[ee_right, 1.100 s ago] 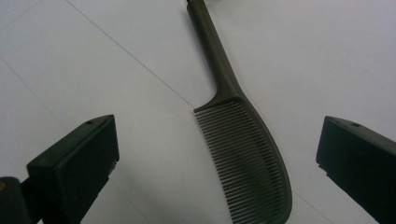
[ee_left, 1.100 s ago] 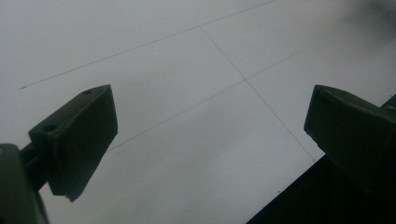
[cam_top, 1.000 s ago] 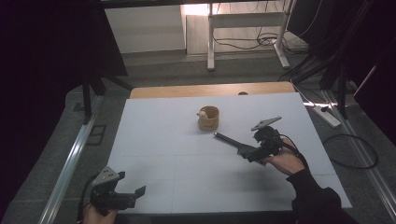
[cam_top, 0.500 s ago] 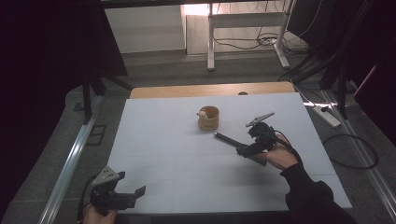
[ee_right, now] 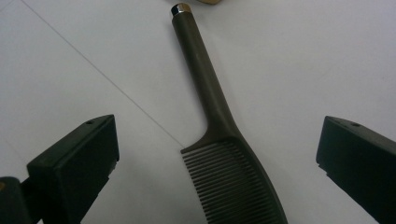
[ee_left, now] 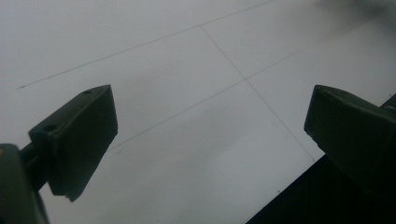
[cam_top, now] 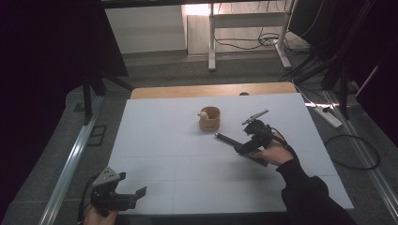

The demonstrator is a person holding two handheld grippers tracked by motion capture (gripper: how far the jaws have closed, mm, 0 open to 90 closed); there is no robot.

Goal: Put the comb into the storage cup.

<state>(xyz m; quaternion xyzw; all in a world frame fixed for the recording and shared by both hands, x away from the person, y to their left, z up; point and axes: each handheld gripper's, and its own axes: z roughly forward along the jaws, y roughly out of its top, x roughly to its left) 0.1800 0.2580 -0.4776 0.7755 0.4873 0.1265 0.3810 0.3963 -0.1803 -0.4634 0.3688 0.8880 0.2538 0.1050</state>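
Lower left of the high view: the left gripper rests at the near edge of the white table, jaws spread wide with nothing between them; its own view shows bare table surface with thin seam lines.

Centre right of the high view: the right gripper hovers low over a dark comb, jaws released and set wide to either side of it. In the right gripper view the comb lies flat on the table, teeth at the lower centre of the frame, handle running to the upper centre and ending in a metal-tipped cap. No contact is evident.

Judgement: the step in hand is the approach to grasp the comb. The next move calls for lowering and closing the jaws squarely across the comb near the teeth-handle junction.

Farther, at frame centre: a small tan cup stands upright just beyond the handle tip. It holds a pale object at its rim, too small to identify.
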